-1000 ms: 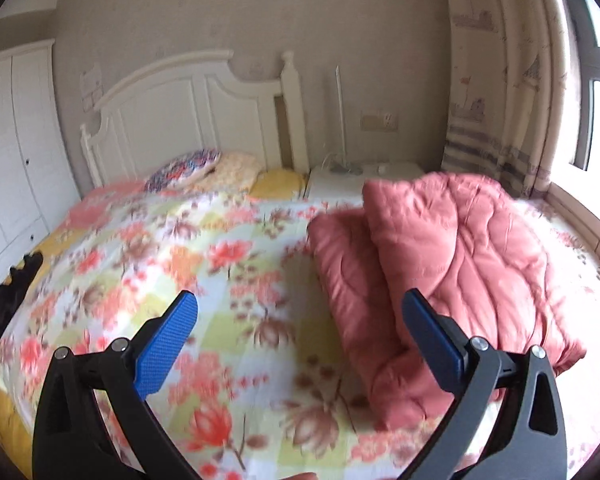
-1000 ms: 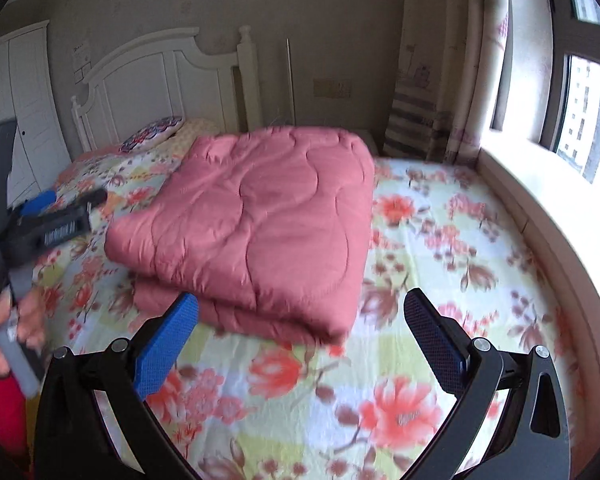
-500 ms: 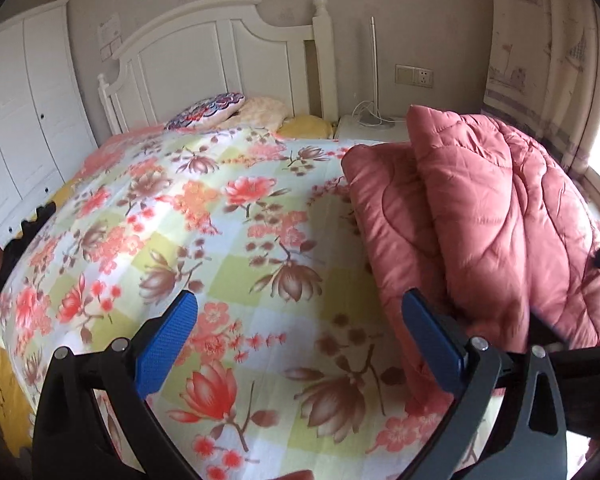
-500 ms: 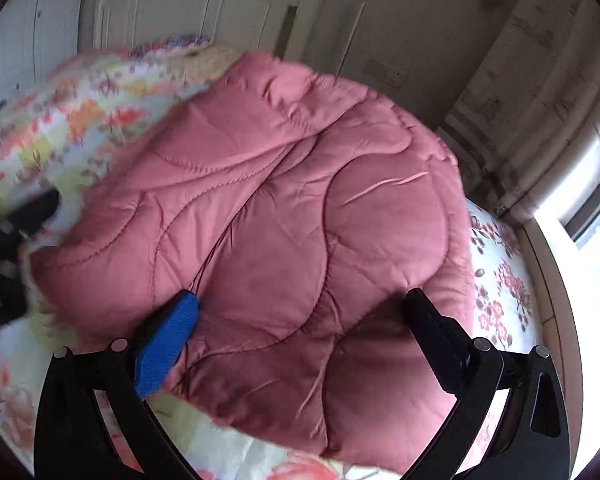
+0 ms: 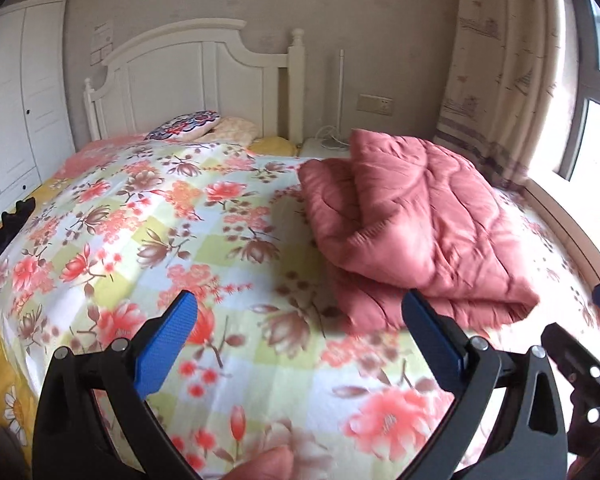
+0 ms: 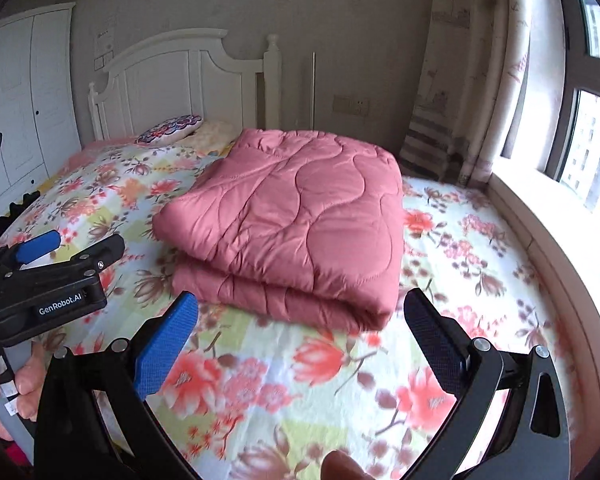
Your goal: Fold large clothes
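A pink quilted comforter (image 6: pixel 300 216) lies folded in a thick stack on the floral bedsheet (image 6: pixel 260 380), right of the bed's middle. In the left wrist view the comforter (image 5: pixel 412 220) sits ahead and to the right, its layers showing at the near left corner. My left gripper (image 5: pixel 300 336) is open over bare sheet, short of the stack, holding nothing. My right gripper (image 6: pixel 300 336) is open too, just in front of the comforter's near folded edge, not touching it. The left gripper's body (image 6: pixel 48 280) shows at the left of the right wrist view, held by a hand (image 6: pixel 4 392).
A white headboard (image 5: pixel 196 80) and pillows (image 5: pixel 184 128) are at the bed's far end. White wardrobe doors (image 5: pixel 16 100) stand at left. A curtain (image 6: pixel 460 80), window (image 6: pixel 588 120) and sill run along the right. A dark garment (image 5: pixel 4 228) lies at the bed's left edge.
Both grippers have pulled back from the comforter; half a second ago the right one was close over it. The comforter now lies flat and still, released.
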`<action>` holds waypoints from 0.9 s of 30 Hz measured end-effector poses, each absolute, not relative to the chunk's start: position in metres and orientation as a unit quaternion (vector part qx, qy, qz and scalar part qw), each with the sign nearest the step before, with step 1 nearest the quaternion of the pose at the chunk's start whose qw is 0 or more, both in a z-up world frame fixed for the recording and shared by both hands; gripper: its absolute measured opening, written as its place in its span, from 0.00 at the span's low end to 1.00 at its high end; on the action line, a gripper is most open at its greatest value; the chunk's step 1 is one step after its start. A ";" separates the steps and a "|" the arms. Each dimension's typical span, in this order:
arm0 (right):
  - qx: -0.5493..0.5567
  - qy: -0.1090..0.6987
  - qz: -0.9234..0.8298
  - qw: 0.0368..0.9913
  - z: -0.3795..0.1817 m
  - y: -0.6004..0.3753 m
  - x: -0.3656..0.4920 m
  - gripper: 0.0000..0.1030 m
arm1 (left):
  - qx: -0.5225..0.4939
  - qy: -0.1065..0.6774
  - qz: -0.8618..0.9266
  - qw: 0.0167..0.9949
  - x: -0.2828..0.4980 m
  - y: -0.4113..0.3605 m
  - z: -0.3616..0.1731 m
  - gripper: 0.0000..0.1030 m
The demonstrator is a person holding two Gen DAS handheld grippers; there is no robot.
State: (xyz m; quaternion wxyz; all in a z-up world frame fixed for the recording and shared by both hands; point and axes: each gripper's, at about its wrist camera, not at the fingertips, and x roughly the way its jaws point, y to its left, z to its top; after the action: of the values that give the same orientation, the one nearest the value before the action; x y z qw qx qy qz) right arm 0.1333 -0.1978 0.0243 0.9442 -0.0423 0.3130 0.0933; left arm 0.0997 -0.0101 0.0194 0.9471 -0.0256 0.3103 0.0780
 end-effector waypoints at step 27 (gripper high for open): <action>-0.057 0.363 0.075 0.927 -0.005 -0.194 0.085 0.96 | -0.019 0.353 0.036 0.935 0.036 -0.039 0.002 0.98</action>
State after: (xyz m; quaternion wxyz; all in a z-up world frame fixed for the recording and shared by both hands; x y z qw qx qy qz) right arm 0.0847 -0.1943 -0.0051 0.9269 -0.0568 0.3635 0.0746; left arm 0.0356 -0.0388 0.0018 0.9347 -0.0192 0.3532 0.0357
